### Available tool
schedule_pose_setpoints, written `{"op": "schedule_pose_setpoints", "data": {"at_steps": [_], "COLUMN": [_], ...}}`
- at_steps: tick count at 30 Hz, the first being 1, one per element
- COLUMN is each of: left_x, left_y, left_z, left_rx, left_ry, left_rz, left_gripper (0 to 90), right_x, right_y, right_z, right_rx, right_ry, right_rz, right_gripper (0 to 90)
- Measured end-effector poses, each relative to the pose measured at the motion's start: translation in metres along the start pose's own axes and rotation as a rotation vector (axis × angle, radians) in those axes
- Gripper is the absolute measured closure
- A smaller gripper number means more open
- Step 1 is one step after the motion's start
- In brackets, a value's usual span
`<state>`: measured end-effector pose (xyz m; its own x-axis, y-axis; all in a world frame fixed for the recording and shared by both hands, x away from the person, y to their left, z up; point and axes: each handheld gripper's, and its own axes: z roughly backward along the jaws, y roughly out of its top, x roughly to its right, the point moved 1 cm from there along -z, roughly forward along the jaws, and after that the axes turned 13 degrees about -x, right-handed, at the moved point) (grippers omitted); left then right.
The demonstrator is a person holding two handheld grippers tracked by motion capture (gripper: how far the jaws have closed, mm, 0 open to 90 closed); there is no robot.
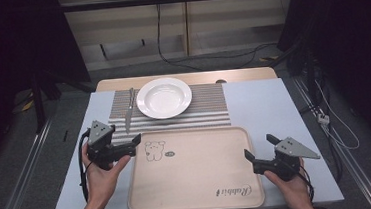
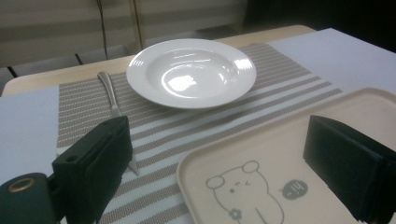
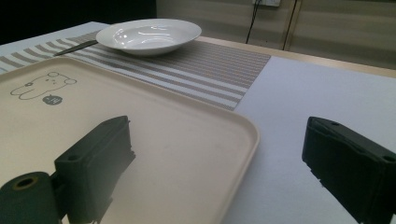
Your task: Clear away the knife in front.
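With the beige tray point(image 1: 194, 171) lying flat on the tabletop point(image 1: 268, 103) just in front of the striped placemat point(image 1: 208, 105), the left gripper point(image 1: 135, 140) and right gripper point(image 1: 257, 151) flank its left and right rims, fingers wide open and empty, so each should probably slide level onto its rim before closing.
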<state>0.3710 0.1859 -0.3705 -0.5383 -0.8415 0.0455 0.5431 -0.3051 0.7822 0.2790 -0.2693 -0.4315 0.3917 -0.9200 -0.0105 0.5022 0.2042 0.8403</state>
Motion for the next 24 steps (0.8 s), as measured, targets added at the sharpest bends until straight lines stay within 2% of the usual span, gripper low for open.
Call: {"op": "schedule_pose_setpoints", "data": {"at_steps": [3,7,8,11,15,16,19,22,24], "left_x": [-0.005,-0.01,-0.014,-0.021,-0.025,-0.027,-0.029,-0.032,-0.036], "left_y": [0.008,0.012,0.015,0.021,0.029,0.034,0.04,0.043,0.045], "left_z": [-0.008,-0.022,-0.03,-0.035,-0.037,-0.038,-0.04,-0.043,-0.05], "left_rx": [-0.007,-0.055,-0.068,-0.064,-0.064,-0.071,-0.093,-0.095,-0.111], "left_ry": [0.0,-0.026,-0.04,-0.04,-0.015,0.007,0.009,0.012,0.027], "left_rz": [0.014,0.027,0.054,0.072,0.066,0.071,0.068,0.074,0.076], "left_gripper": [7.5,7.5,7.4,7.3,7.1,7.2,7.4,7.6,7.5], "right_x": [0.0,0.0,0.001,0.001,0.001,0.001,0.0,0.0,0.0], "right_y": [-0.001,-0.001,-0.002,-0.002,-0.001,-0.001,-0.001,-0.001,-0.001], "right_z": [0.002,0.003,0.003,0.004,0.003,0.002,0.001,0.001,0.002], "right_rx": [0.001,0.004,0.003,0.002,0.002,0.001,0.001,-0.001,-0.002], "right_ry": [-0.002,-0.005,-0.005,-0.005,-0.004,-0.003,0.001,0.004,0.006], "right_rz": [0.0,0.0,0.0,-0.002,-0.001,-0.003,0.004,0.005,0.001], "right_gripper": [8.4,8.4,8.4,8.4,8.4,8.4,8.4,8.4,8.4]}}
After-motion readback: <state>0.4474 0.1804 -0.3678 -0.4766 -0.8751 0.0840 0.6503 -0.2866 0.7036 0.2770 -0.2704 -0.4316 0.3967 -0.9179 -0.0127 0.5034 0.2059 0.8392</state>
